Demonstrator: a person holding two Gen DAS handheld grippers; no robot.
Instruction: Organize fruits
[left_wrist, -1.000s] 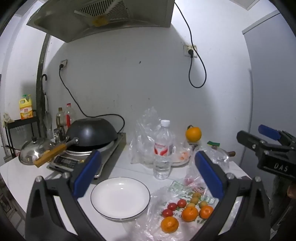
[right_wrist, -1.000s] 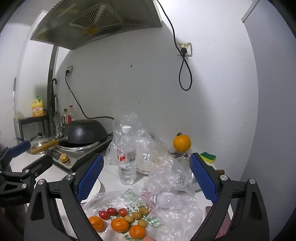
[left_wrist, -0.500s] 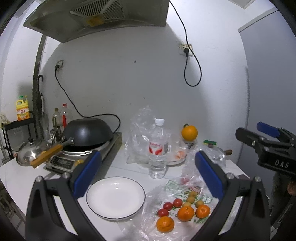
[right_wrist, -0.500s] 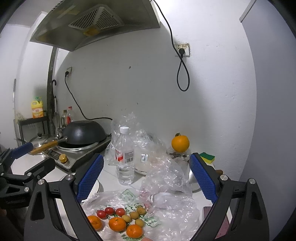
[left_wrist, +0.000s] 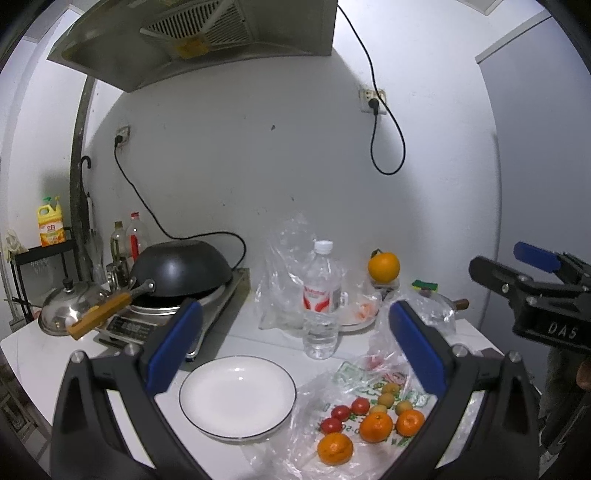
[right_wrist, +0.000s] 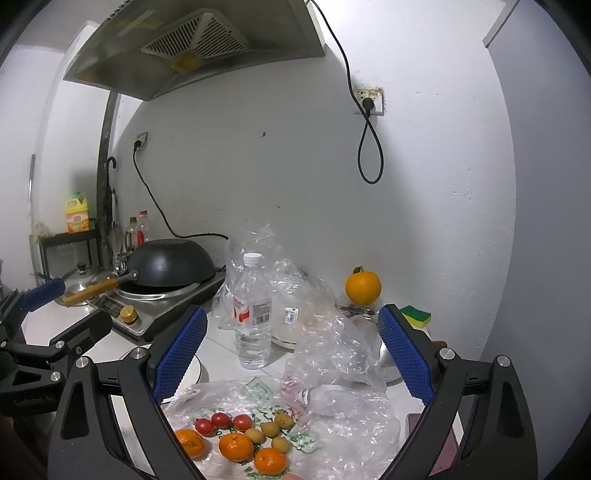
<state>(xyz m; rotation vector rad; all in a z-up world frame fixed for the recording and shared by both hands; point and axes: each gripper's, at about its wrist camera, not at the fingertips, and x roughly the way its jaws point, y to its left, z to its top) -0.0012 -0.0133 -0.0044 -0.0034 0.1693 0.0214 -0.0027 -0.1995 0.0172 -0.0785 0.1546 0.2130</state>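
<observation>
Three mandarins (left_wrist: 375, 427), three cherry tomatoes (left_wrist: 340, 412) and several small yellow-brown fruits (left_wrist: 386, 399) lie on a flattened plastic bag (left_wrist: 314, 435) on the white counter; the mandarins (right_wrist: 236, 446) and tomatoes (right_wrist: 221, 420) also show in the right wrist view. An empty white plate (left_wrist: 237, 396) sits left of the bag. My left gripper (left_wrist: 295, 350) is open and empty, held above the plate and fruit. My right gripper (right_wrist: 291, 354) is open and empty above the bag. A large orange (left_wrist: 383, 266) stands at the back.
A water bottle (left_wrist: 320, 300) stands behind the plate, with crumpled clear bags (right_wrist: 332, 347) around it. A black wok (left_wrist: 181, 268) sits on a cooker at the left, next to a steel lid (left_wrist: 70, 310). A green-yellow sponge (right_wrist: 416, 316) lies at the back right.
Both grippers have risen and pulled back slightly, so the fruit and plate sit a little lower in both views. Both stay open and empty.
</observation>
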